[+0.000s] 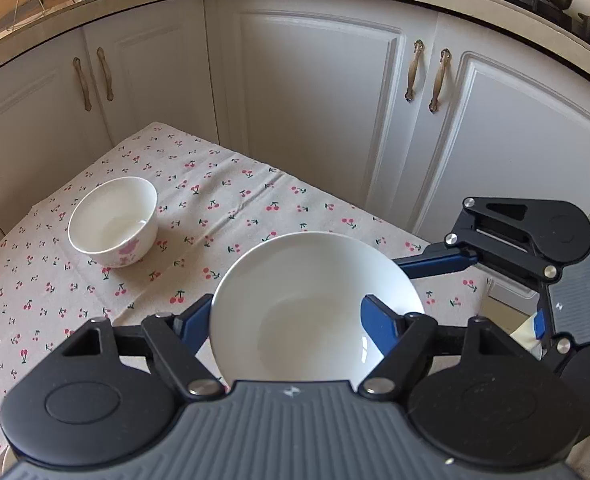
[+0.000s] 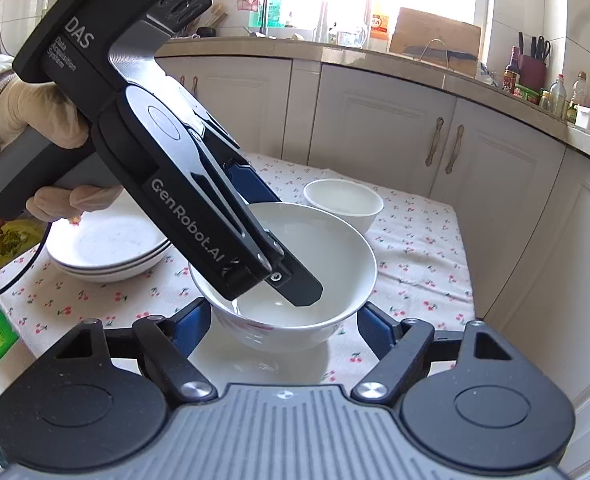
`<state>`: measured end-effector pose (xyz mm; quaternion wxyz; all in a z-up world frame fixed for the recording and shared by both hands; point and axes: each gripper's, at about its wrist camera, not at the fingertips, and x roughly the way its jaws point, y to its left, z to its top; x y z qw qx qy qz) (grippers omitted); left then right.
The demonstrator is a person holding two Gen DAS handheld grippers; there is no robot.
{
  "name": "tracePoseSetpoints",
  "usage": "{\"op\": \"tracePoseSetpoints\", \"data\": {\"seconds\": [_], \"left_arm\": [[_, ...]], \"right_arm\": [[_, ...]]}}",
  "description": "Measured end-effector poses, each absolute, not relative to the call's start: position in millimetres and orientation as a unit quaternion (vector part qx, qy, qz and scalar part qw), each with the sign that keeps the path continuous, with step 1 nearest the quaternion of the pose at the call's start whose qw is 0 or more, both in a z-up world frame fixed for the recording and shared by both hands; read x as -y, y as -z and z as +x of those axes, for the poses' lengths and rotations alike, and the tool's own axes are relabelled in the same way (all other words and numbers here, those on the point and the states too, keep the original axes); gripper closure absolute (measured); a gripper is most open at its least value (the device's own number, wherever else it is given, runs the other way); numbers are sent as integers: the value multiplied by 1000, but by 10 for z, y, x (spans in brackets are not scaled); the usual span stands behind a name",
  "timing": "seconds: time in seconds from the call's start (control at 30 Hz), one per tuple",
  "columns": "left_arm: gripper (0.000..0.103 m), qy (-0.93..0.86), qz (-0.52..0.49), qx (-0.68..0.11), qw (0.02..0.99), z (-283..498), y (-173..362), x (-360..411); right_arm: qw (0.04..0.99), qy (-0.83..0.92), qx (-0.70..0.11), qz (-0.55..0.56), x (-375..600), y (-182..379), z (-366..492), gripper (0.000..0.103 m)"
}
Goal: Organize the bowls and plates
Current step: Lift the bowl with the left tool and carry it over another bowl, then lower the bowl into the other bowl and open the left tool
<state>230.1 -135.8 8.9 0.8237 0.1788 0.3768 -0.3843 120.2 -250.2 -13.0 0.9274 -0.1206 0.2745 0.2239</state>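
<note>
Now the left gripper pinches the rim of a wide white ceramic bowl, one finger inside. Around it, the right gripper stands spread. Beyond sits a small white bowl on cherry-print cloth, stacked white plates apart.

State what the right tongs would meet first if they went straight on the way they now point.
Probably the white bowl, gripped by the left tongs, lying just ahead between the open right tongs; depth is unclear.
</note>
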Motion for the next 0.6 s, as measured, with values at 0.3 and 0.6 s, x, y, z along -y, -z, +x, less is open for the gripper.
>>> {"op": "tracePoseSetpoints", "data": {"seconds": [0.3,0.6], "left_arm": [[26,385,171,-383,822,2192,45,1284],[26,387,174,-391,817,2172,142,1295]], "right_arm": [[922,-225,-297,-106,2435,280,1126,19],[918,-226,-308,-108,2430,327,1108,19]]}}
